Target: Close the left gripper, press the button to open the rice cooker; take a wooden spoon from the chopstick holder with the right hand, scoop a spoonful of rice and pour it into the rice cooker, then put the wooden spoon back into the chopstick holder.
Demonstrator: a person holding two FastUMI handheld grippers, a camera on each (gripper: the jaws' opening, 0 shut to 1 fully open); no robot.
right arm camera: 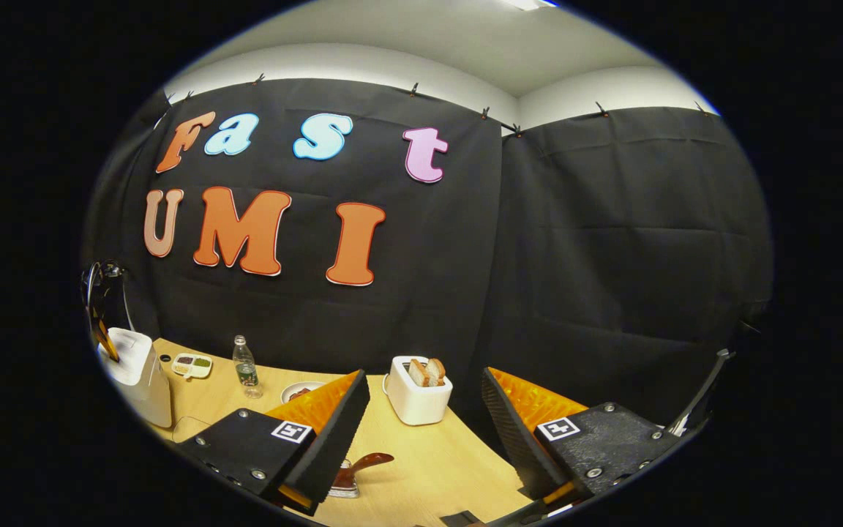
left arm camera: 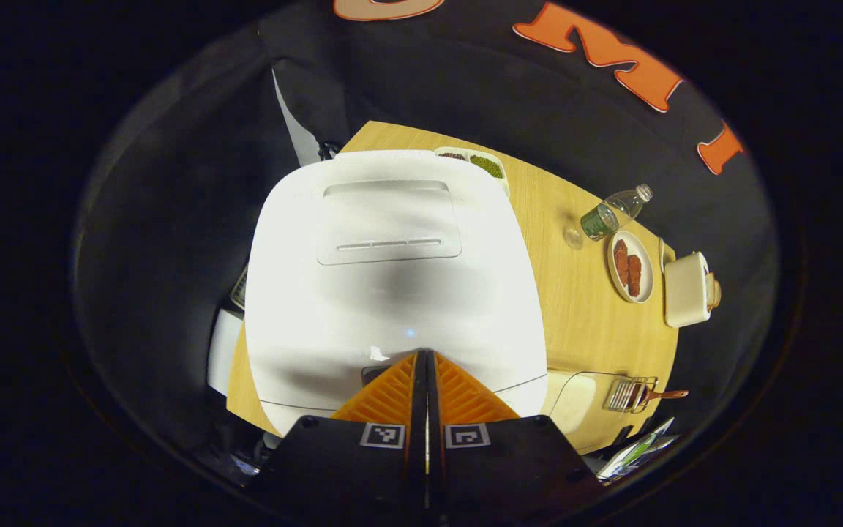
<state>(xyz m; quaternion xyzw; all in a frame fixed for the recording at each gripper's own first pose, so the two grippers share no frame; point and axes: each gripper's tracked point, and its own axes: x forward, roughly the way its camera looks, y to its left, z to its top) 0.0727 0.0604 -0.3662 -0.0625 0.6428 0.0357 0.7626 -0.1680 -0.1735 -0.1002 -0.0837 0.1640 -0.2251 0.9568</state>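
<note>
White rice cooker (left arm camera: 392,285) (toaster (right arm camera: 417,399) rightward)

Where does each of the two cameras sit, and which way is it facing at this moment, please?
Left gripper view: rides the left gripper, looking steeply down at the rice cooker; its two fingers are together over the cooker's front edge.
Right gripper view: rides the right gripper, held low above the table, facing the booth wall; fingers spread apart.
Shared: rice cooker, water bottle, toaster, wooden spoon.
</note>
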